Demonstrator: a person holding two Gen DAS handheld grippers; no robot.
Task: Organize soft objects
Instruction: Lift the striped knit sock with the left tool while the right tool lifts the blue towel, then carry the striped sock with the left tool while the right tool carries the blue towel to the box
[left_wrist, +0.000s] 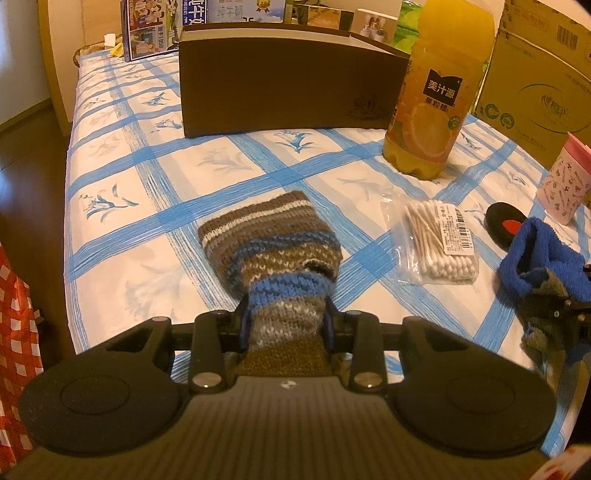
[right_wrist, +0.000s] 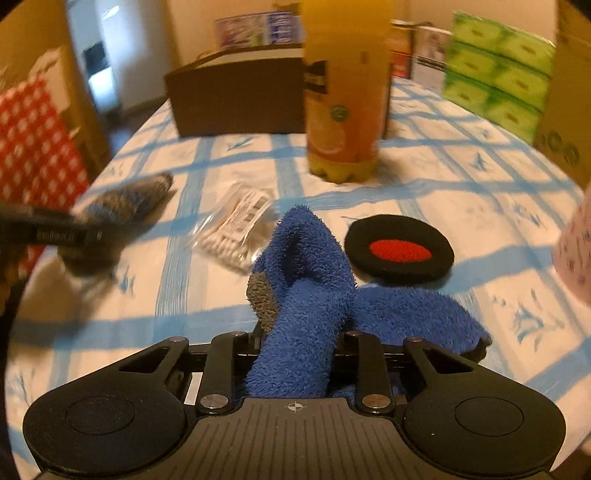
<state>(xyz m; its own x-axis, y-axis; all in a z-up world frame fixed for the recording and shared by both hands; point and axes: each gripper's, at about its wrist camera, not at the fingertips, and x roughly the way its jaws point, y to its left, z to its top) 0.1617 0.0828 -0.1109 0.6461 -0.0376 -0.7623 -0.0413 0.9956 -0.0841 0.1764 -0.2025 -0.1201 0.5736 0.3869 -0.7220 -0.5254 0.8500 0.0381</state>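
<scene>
While the left gripper (left_wrist: 286, 314) pinches the striped knit sock (left_wrist: 271, 240), the right gripper (right_wrist: 299, 339) clamps the blue fuzzy sock (right_wrist: 306, 280) — both near the table's (left_wrist: 155, 177) front edge.

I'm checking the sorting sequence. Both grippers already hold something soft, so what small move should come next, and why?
Probably carry the striped knit sock in the left gripper forward to the open brown box. Its jaws are shut on the sock, the box lies straight ahead, and the right gripper already grips the blue towel sock.
</scene>
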